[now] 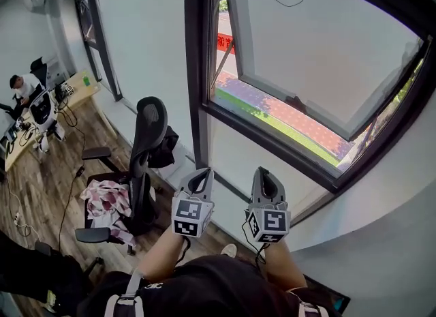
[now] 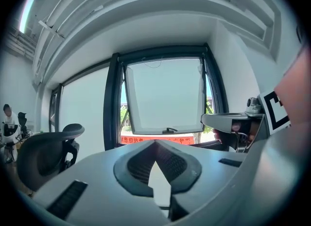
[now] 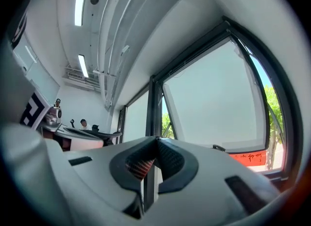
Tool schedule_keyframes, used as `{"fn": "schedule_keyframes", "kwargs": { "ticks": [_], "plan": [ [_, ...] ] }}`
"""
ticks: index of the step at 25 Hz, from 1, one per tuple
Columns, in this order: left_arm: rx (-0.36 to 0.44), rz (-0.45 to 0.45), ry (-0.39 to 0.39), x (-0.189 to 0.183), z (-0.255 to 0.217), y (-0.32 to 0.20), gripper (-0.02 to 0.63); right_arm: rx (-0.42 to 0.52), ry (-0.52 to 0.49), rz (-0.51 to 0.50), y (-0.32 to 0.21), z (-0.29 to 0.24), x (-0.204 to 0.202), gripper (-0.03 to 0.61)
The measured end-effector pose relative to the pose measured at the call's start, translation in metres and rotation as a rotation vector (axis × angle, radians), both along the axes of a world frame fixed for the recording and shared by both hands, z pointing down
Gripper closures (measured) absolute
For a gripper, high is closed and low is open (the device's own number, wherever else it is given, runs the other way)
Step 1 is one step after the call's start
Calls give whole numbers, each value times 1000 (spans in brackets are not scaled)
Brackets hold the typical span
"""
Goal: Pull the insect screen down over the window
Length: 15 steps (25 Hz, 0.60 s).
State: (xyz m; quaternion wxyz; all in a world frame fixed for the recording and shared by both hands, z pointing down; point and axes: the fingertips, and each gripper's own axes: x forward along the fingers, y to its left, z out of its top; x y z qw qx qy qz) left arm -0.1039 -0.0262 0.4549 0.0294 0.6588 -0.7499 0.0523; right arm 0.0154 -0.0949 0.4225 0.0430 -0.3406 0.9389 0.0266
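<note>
**Tongs shut, window straight ahead**

Tongs: 2, grey moulded plastic w/ black ribbed pads, 1 marker cube each. The left tongs (image 1: 201, 171) and right tongs (image 1: 263, 170) are both pinched tight w/ nothing btwn the pads. They sit side by side, aimed at the window (image 1: 320, 43). It has a dark metal frame and 1 frosted white sash tilted outward, w/ 1 handle (image 1: 295, 102) at the sash's bottom edge. The insect screen can't be made out in any view. At left: 1 black mesh office chair (image 1: 146, 145), floral cloth (image 1: 105, 196) on its seat, on a wood-plank floor (image 1: 41, 186).
</note>
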Motion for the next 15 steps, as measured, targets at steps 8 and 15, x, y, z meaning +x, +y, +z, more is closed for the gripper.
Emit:
{"fn": "schedule_keyframes", "kwargs": {
  "ticks": [8, 15],
  "plan": [
    [6, 57, -3, -18, -2, -110, 601, -16, 6, 82, -99, 2, -5, 572],
    [-2, 159, -4, -17, 1, -180, 601, -17, 20, 183, -154, 3, -2, 572]
  ]
}}
